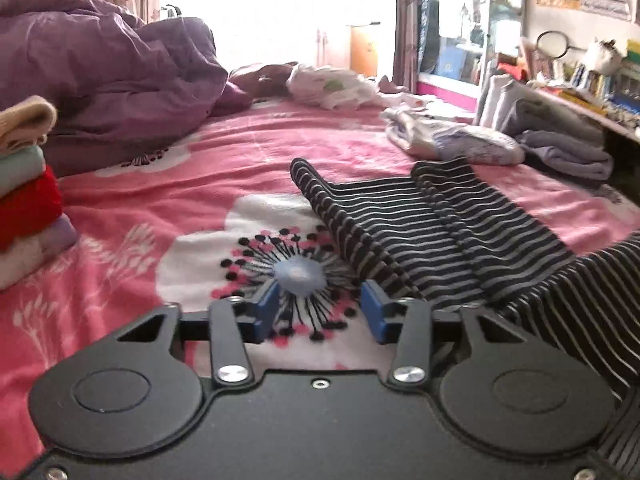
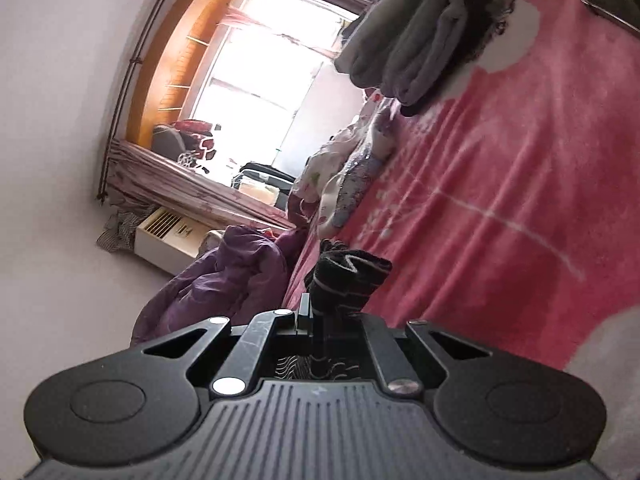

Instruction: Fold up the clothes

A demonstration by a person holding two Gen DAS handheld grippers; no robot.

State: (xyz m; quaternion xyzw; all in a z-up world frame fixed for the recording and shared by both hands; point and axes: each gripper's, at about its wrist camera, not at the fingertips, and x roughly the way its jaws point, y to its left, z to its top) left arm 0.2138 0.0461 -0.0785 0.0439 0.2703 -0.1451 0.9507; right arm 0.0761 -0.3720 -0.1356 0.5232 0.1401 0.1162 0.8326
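A black garment with thin white stripes (image 1: 432, 232) lies spread on the pink flowered bedsheet (image 1: 200, 168), running from the middle to the lower right. My left gripper (image 1: 322, 310) is open with blue pads, low over the sheet; its right finger (image 1: 374, 308) touches the garment's near edge. My right gripper (image 2: 320, 312) is shut on a bunched part of the striped garment (image 2: 346, 276) and holds it above the sheet (image 2: 500, 184). The right wrist view is rolled sideways.
A stack of folded clothes (image 1: 24, 184) stands at the left. A purple quilt (image 1: 104, 76) is heaped at the back left. Loose white and lilac clothes (image 1: 452, 136) and grey folded items (image 1: 560, 148) lie at the back right, near a cluttered desk (image 1: 592, 96).
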